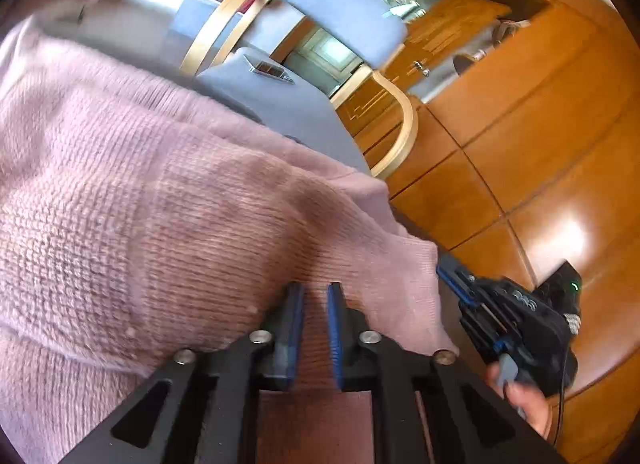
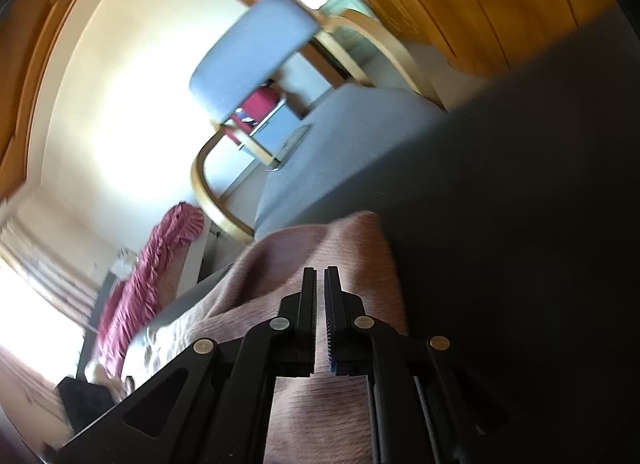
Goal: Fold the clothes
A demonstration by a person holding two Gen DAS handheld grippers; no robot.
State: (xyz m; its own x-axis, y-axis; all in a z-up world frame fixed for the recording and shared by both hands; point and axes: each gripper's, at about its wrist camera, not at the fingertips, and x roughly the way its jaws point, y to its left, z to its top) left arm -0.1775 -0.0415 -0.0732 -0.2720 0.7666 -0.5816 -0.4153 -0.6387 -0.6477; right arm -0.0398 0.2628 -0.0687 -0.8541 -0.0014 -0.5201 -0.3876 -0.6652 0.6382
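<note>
left wrist view: pink knit sweater (image 1: 168, 200) filled the left and centre of frame, soft, limp, thick and stretchy. left hand-held gripper (image 1: 314, 292) pinched its fabric; right hand-held gripper (image 2: 320, 276) likewise clenched on cloth. hem or edges looked the best hold.

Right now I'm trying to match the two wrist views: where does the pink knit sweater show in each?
Left wrist view: the pink knit sweater fills the left and centre, running between the left gripper's fingers.
Right wrist view: it lies bottom centre, under the right gripper.
Shared landmark: the grey chair with bent-wood arms.
</note>
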